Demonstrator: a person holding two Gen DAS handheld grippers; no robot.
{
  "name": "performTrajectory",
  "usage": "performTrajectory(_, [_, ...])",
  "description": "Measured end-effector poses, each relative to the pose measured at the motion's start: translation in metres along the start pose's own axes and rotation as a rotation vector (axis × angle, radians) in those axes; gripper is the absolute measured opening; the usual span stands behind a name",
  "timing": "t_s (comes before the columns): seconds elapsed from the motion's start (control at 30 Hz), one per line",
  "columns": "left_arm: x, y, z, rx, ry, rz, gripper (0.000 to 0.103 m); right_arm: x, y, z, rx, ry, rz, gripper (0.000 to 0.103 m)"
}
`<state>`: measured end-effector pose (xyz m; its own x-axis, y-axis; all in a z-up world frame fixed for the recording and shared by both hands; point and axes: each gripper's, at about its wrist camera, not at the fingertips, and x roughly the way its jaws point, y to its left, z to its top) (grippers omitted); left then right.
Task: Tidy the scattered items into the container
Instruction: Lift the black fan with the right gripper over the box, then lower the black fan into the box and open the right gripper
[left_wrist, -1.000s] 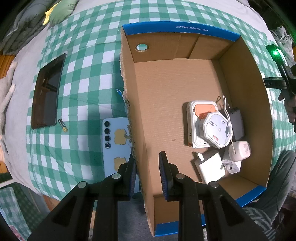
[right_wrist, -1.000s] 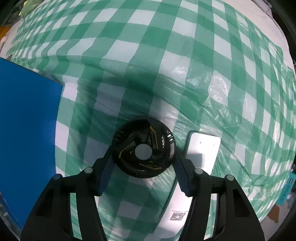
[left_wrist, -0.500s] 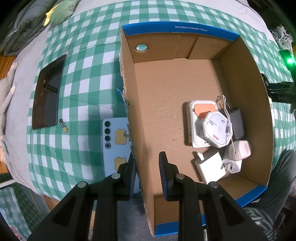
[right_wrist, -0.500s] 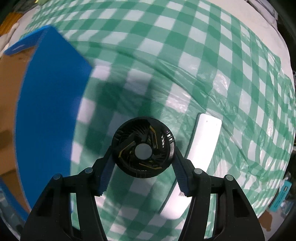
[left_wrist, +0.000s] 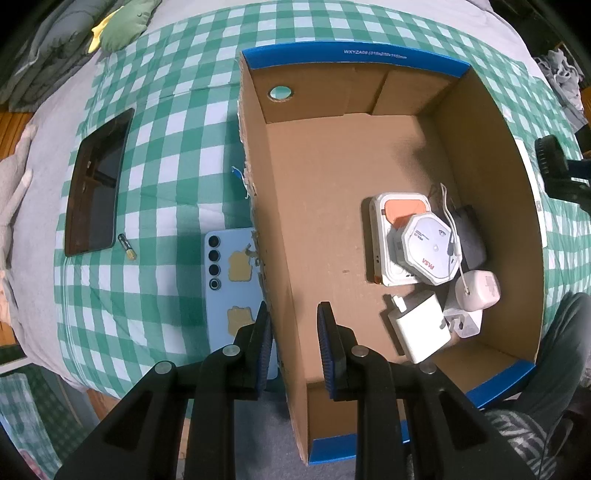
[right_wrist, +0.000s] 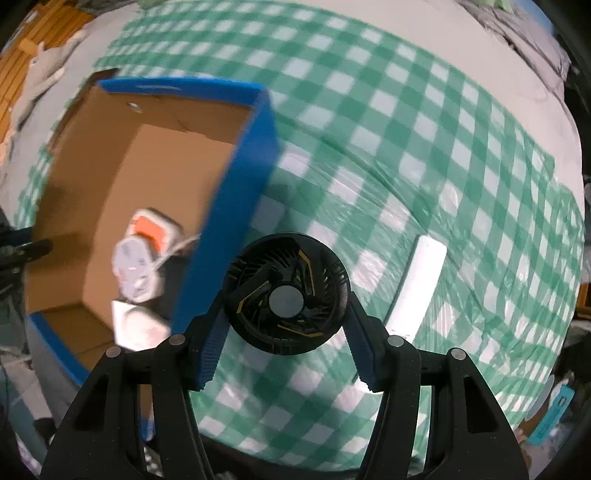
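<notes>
The black fan sits between the right tongs, gripped on both sides, above the checked cloth beside the cardboard box. The left tongs straddle the box's wall, partly open, and whether they press it I cannot tell.

I see a green-and-white checked cloth covering the surface, a green cushion with a yellow tip off at eleven o'clock, and grey bedding bunched beside it.
</notes>
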<state>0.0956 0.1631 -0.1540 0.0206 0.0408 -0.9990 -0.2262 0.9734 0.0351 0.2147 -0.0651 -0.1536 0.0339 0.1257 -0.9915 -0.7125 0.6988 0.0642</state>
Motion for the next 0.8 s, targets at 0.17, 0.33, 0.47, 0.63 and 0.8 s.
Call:
performTrajectory(0.17, [0.000, 0.001, 0.000, 0.000, -0.001, -0.001, 0.023, -0.014, 0.026, 0.021, -0.050, -0.023, 0.025, 0.060])
performTrajectory(0.33, [-0.001, 0.000, 0.000, 0.004, -0.004, 0.005, 0.023, -0.021, 0.051, 0.025, -0.092, -0.034, 0.056, 0.060])
performTrajectory(0.47, [-0.001, 0.000, -0.001, 0.006, -0.006, 0.007, 0.023, -0.018, 0.075, 0.023, -0.132, -0.027, 0.077, 0.060])
performTrajectory(0.63, [-0.002, -0.002, -0.002, 0.008, -0.009, 0.007, 0.023, -0.003, 0.103, 0.019, -0.170, -0.006, 0.096, 0.060])
performTrajectory(0.8, [-0.001, -0.002, -0.003, 0.009, -0.011, 0.008, 0.023, 0.015, 0.123, 0.015, -0.193, 0.024, 0.099, 0.060])
